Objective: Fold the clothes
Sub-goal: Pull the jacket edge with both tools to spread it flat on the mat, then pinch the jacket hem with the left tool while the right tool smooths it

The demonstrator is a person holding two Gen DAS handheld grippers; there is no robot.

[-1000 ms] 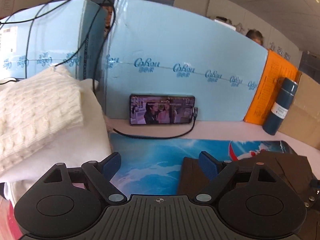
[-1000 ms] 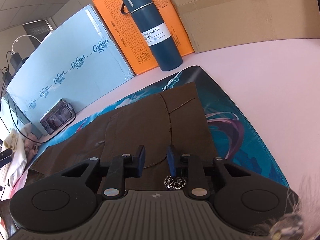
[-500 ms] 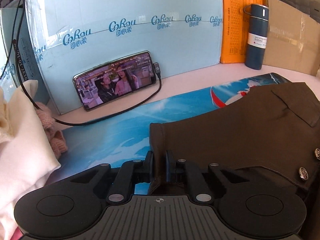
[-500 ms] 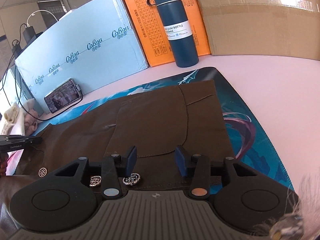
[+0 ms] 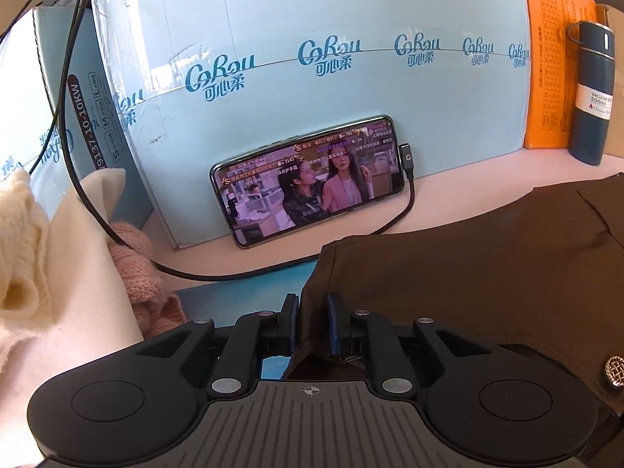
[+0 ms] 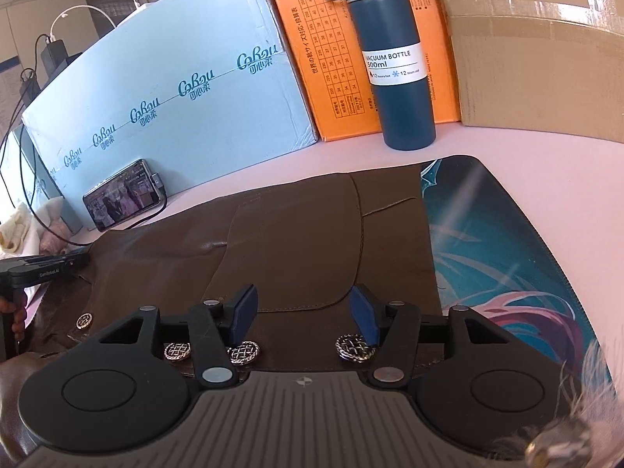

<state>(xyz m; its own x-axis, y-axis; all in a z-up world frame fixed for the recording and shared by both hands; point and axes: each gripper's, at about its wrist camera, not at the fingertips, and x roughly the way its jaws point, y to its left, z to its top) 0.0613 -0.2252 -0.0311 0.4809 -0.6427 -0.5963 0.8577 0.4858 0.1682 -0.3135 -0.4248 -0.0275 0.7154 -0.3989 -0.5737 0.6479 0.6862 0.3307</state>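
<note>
A dark brown garment [image 6: 292, 241] with round metal buttons [image 6: 243, 352] lies spread on a blue printed mat [image 6: 487, 234]. My left gripper [image 5: 312, 321] is shut on a raised fold at the garment's [image 5: 487, 273] left corner. Its jaws are easing apart, with the cloth still filling the gap between the pads. From the right wrist view that gripper [image 6: 43, 269] shows at the far left, with a hand below it. My right gripper [image 6: 304, 316] hovers over the buttoned near edge. Its jaws are opening and no cloth is pinched between them.
A phone [image 5: 308, 183] playing a video leans on light-blue boxes [image 5: 312, 78], its cable trailing over the table. An orange box, a dark blue vacuum bottle [image 6: 394, 62] and a cardboard box [image 6: 538, 70] stand behind the mat. Cream and pink knitwear [image 5: 39, 253] is piled at the left.
My left gripper went from wide open to shut on the garment's corner and carried it closer to the phone. My right gripper opened, and more of the buttoned edge now shows under it.
</note>
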